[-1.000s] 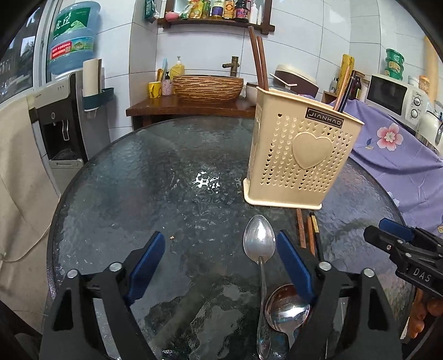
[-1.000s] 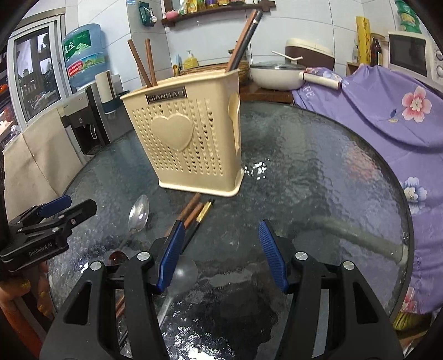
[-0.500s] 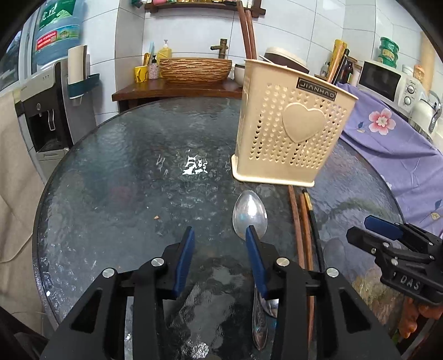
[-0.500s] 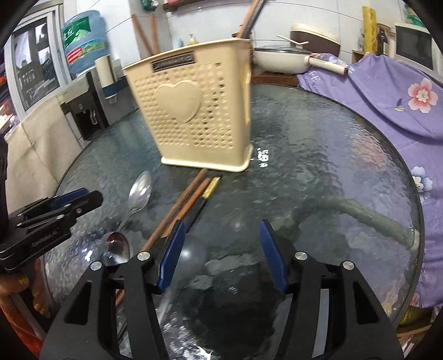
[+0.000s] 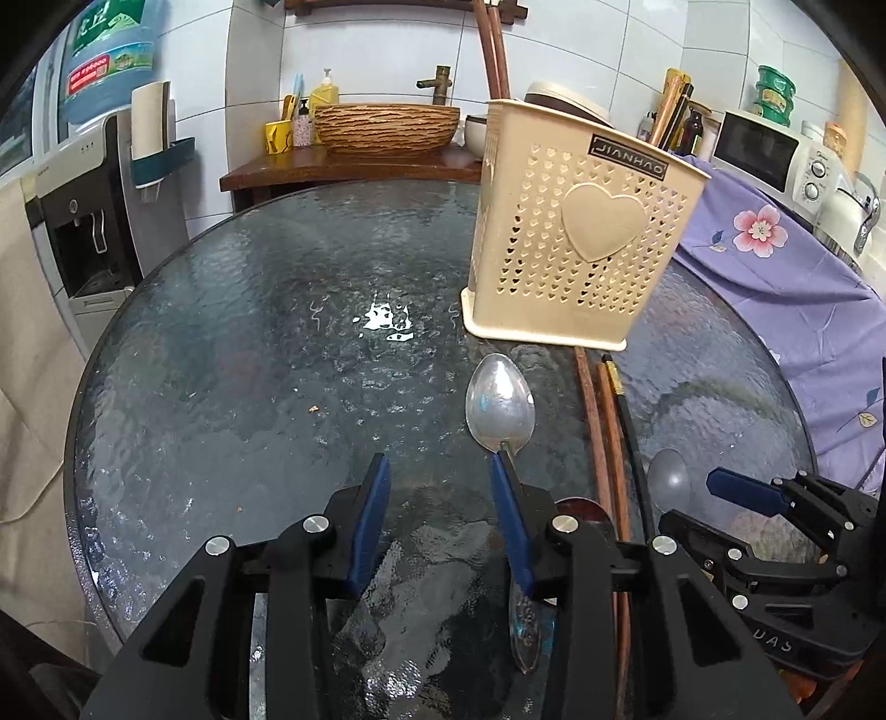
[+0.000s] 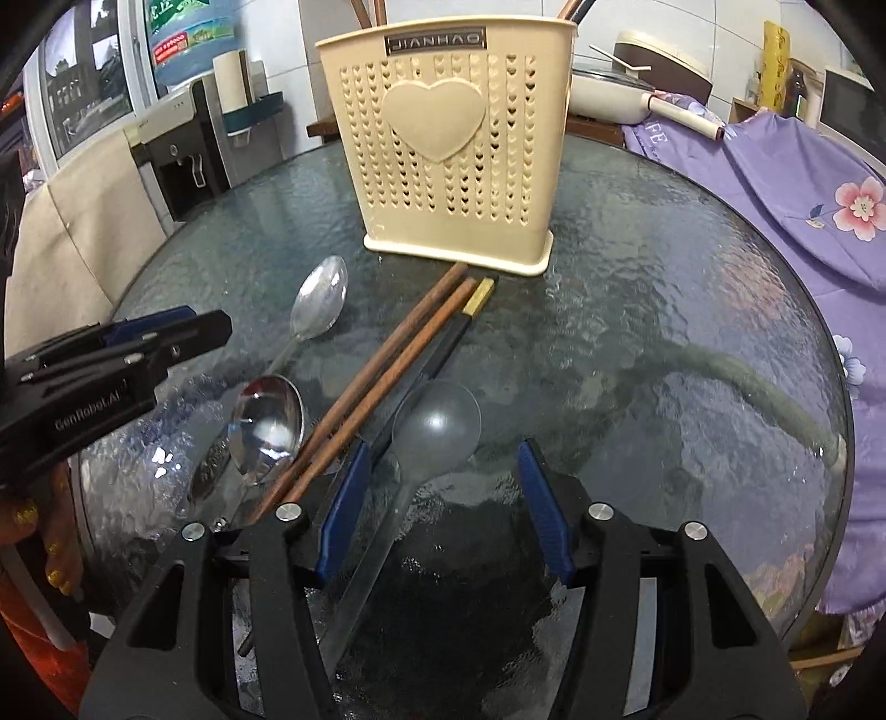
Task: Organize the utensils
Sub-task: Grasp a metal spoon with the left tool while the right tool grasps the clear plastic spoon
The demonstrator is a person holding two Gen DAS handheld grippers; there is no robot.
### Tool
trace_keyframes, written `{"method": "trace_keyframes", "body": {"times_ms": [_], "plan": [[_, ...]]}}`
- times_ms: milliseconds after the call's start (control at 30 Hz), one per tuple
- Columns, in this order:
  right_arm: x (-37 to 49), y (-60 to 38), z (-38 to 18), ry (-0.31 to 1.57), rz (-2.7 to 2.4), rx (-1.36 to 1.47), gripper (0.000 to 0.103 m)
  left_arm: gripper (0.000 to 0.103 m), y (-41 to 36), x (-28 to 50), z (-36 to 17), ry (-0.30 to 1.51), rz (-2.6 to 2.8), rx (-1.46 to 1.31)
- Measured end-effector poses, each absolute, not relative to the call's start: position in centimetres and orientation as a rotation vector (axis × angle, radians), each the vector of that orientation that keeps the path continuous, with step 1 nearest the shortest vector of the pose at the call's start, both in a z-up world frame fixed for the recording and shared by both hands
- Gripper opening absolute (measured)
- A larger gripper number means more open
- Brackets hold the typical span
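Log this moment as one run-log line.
left gripper: open, beside metal spoon | right gripper: open, jaws closing around clear spoon | holder: upright

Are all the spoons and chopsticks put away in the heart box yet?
Not yet. A few chopsticks already stand in the cream holder. Nothing is gripped: the right gripper is open around the clear plastic spoon, its jaws just closing, and the left gripper is open beside the long metal spoon. On the glass table lie three spoons, including the round shiny spoon, and three chopsticks.
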State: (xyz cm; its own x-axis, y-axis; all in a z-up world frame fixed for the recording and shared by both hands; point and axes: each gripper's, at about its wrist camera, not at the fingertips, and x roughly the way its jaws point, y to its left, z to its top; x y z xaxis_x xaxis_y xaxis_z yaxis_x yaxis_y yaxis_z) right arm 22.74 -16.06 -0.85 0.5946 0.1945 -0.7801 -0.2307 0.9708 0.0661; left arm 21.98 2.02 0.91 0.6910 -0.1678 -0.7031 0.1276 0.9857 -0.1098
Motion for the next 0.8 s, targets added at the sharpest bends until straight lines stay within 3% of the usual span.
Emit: {"method": "trace_keyframes", "body": {"times_ms": [133, 500, 633, 800], "plan": [[22.9, -15.9, -1.1, 0.908, 0.230, -0.047, 0.046, 0.037, 2.1, 22.2, 0.9, 0.791, -0.159, -0.057], [23.9, -14.8, -1.2, 0.899, 0.205, -0.059, 0.046, 0.037, 2.5, 22.5, 1.2, 0.786, -0.154, -0.057], [24.1, -14.4, -1.2, 0.886, 0.186, -0.070, 0.037, 0.037, 2.3, 23.1, 1.4, 0.786, -0.168, -0.063], [24.2, -14.5, -1.3, 0.883, 0.199, -0.062, 0.037, 0.037, 1.3, 24.6, 1.6, 0.796, -0.209, -0.051]]}}
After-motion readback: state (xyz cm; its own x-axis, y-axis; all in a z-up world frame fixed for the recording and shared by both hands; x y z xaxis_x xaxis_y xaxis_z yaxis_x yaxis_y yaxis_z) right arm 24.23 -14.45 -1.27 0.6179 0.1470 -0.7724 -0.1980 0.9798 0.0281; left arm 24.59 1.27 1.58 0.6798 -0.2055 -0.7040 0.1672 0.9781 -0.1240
